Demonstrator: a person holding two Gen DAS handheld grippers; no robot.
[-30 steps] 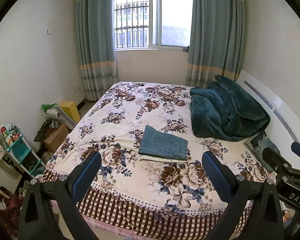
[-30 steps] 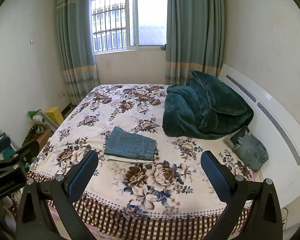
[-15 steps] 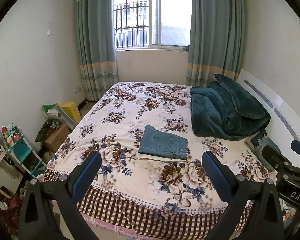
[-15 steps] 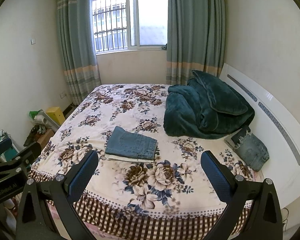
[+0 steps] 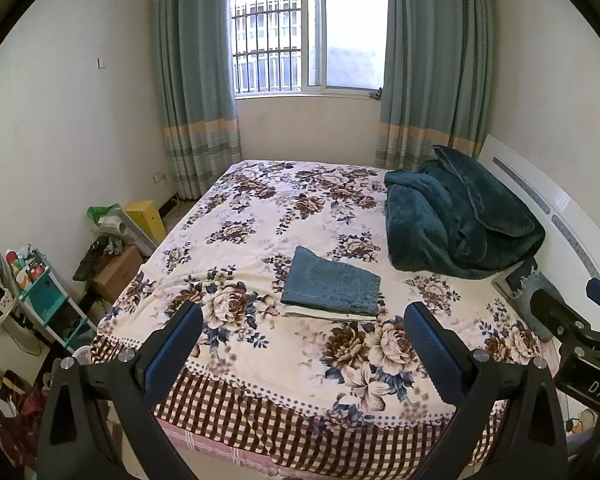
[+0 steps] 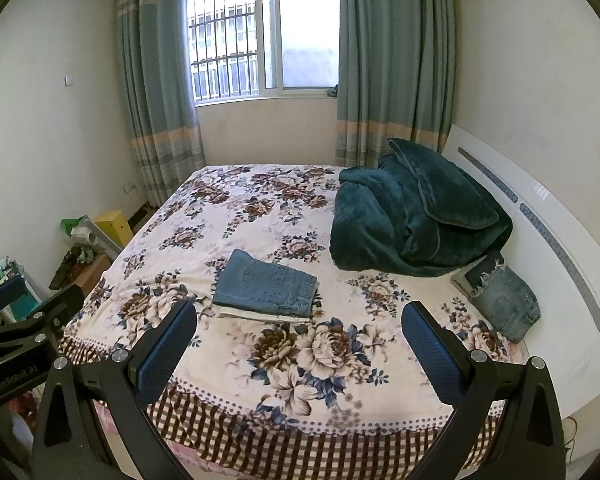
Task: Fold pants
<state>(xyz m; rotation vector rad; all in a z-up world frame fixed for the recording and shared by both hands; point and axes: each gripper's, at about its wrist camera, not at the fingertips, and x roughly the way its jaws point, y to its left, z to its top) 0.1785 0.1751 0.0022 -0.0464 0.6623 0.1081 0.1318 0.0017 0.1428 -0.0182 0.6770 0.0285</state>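
Note:
Folded blue jeans (image 5: 332, 284) lie in a neat rectangle on a folded white garment, near the front middle of the floral bed (image 5: 260, 216). They also show in the right wrist view (image 6: 266, 282). My left gripper (image 5: 304, 344) is open and empty, held back from the bed's front edge. My right gripper (image 6: 300, 340) is open and empty too, beside the left one. A second pair of faded jeans (image 6: 504, 300) lies crumpled at the bed's right side by the headboard.
A dark teal blanket (image 6: 412, 216) is heaped at the back right of the bed. A white headboard (image 6: 548, 232) runs along the right. Boxes, a yellow bin (image 5: 146, 218) and a teal shelf (image 5: 44, 296) crowd the floor at the left.
Both grippers have drifted slightly back from the bed; the view has shifted a little. The folded jeans have not moved.

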